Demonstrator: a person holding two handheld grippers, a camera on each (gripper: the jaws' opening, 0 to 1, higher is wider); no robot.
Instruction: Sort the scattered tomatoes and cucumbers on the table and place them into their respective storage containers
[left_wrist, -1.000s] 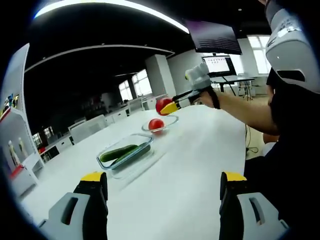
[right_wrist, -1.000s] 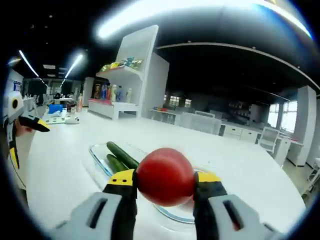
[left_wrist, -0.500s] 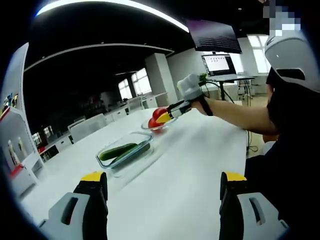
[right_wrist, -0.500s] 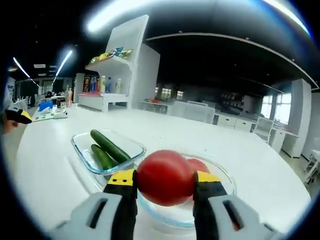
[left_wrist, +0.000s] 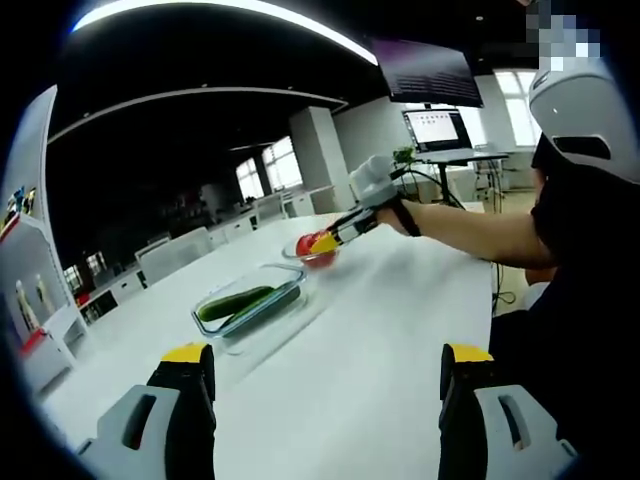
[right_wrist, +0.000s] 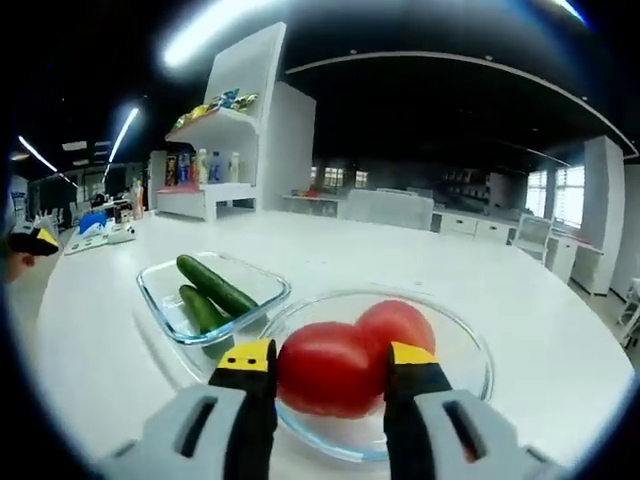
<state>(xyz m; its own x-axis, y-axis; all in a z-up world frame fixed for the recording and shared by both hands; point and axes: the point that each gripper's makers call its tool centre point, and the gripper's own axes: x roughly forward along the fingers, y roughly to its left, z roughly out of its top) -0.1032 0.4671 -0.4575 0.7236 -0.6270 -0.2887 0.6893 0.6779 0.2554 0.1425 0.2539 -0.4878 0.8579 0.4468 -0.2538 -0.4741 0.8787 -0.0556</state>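
In the right gripper view, the right gripper (right_wrist: 328, 365) was clenched on a tomato (right_wrist: 328, 368), holding it low inside the round glass bowl (right_wrist: 470, 345), just beside the second tomato (right_wrist: 398, 323) lying on the far side. Left of the bowl, the rectangular glass container (right_wrist: 165, 300) held two cucumbers (right_wrist: 214, 286). In the left gripper view, the left gripper (left_wrist: 325, 385) hung released over the near part of the white table (left_wrist: 400, 330), grasping nothing. The risk, as I judged it, lay in the release: if the jaws opened before the tomato settled, it might knock the other tomato, roll, or nudge the bowl against the container.
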